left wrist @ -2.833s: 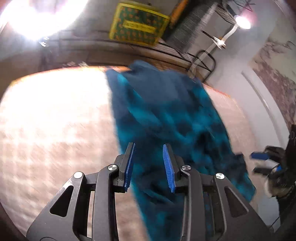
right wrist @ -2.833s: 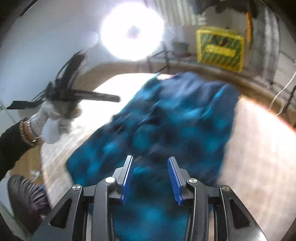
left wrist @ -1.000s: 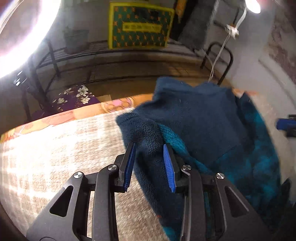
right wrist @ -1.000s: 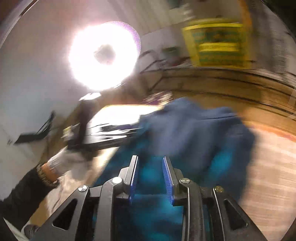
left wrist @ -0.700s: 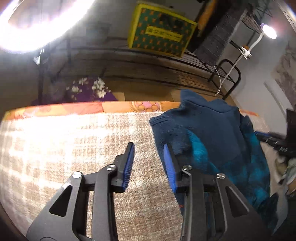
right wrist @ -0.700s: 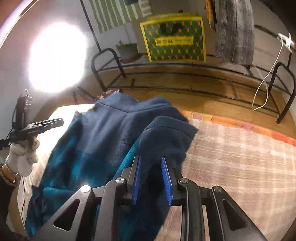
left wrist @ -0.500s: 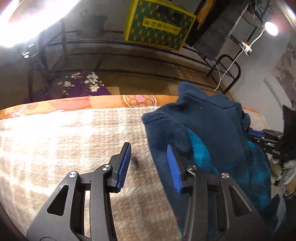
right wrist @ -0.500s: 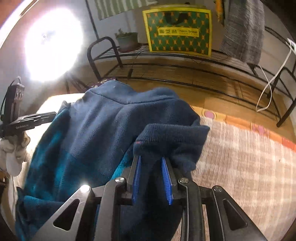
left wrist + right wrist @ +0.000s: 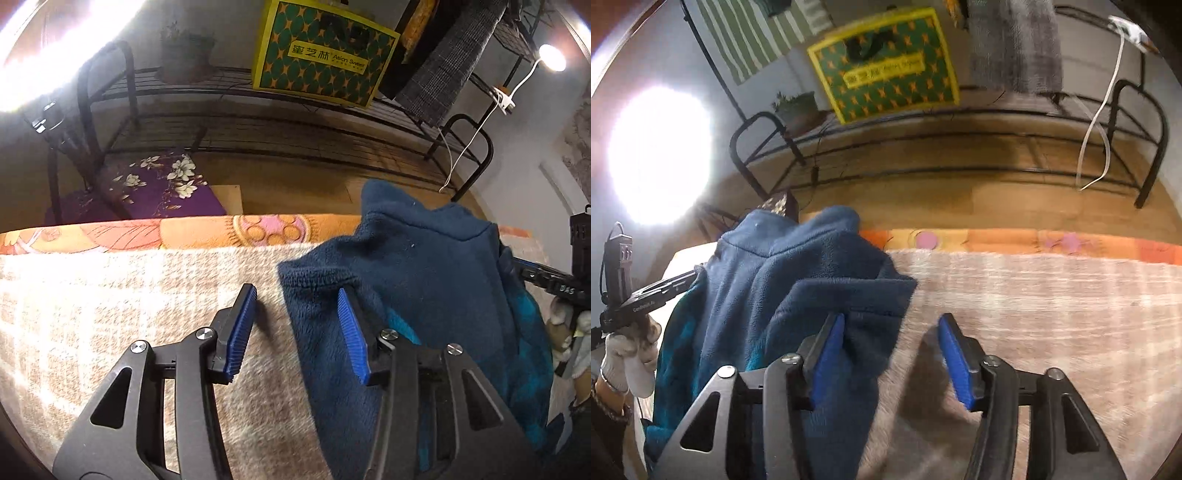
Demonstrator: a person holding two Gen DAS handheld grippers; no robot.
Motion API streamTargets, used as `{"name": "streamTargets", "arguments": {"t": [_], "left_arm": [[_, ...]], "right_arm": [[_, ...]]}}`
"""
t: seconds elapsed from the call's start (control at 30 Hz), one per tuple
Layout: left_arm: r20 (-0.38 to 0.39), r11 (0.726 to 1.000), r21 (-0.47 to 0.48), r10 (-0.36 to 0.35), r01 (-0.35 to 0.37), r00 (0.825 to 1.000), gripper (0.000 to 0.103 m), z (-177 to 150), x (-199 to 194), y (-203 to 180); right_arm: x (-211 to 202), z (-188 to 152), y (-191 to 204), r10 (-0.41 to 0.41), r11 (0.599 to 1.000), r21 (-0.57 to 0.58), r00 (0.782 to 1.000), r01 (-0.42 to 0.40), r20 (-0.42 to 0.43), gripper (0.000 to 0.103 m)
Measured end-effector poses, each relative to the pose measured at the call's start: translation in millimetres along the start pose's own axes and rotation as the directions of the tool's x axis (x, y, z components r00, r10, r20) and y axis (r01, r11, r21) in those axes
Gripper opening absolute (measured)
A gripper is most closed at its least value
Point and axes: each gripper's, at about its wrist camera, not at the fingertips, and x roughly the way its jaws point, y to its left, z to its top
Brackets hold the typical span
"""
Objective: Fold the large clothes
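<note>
The dark blue fleece garment [image 9: 424,280] lies in a heap on the beige checked blanket [image 9: 110,295]. The left gripper [image 9: 297,314] is opening; fleece lies against its right pad, unpinched. The right gripper [image 9: 892,345] is also opening, released, with a fold beside its left pad.

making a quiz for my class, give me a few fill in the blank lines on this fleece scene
The fleece is dark ____. It lies on a beige ____ blanket. On the rack behind stands a box with a ____ border. The pads of the right hand-held gripper are ____.

Missing words: blue; checked; yellow; blue
</note>
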Motion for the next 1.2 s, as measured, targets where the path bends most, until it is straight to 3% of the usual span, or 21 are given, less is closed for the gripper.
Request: {"name": "streamTargets", "arguments": {"t": [0.1,0.17,0.27,0.53,0.83,1.0,1.2], "left_arm": [[0.004,0.999,0.028,-0.017,0.017,1.0,0.025,1.4,3.3,-6.8],[0.007,0.998,0.054,-0.014,0.013,1.0,0.009,2.5,4.1,-14.0],[0.019,0.998,0.057,-0.019,0.018,1.0,0.007,3.5,0.3,-20.3],[0.104,0.997,0.057,-0.048,0.043,0.993,0.006,3.4,-44.9,-29.7],[0.187,0.992,0.116,-0.073,0.051,0.98,0.005,-15.8,-136.1,-58.9],[0.229,0.988,0.148,-0.083,0.049,0.97,0.005,-35.3,-192.7,-77.8],[0.224,0.985,0.163,-0.098,0.062,0.97,0.005,-78.8,-241.2,-93.8]], "right_arm": [[10.6,8.2,8.5,0.013,1.0,-0.015,1.0,-0.013,0.012,0.048],[14.1,11.0,13.3,0.023,1.0,-0.022,1.0,-0.023,0.007,0.03],[11.0,12.1,19.3,0.034,0.999,-0.035,0.999,-0.034,0.023,0.01],[-44.8,14.8,30.1,0.054,0.998,-0.051,0.99,-0.047,0.133,0.008],[-135.2,3.7,54.6,0.118,0.991,-0.081,0.97,-0.103,0.212,0.007],[-185.8,-17.8,74.9,0.14,0.987,-0.109,0.964,-0.118,0.227,0.007],[-235.8,-63.9,96.5,0.158,0.982,-0.136,0.962,-0.13,0.223,0.007]]}}
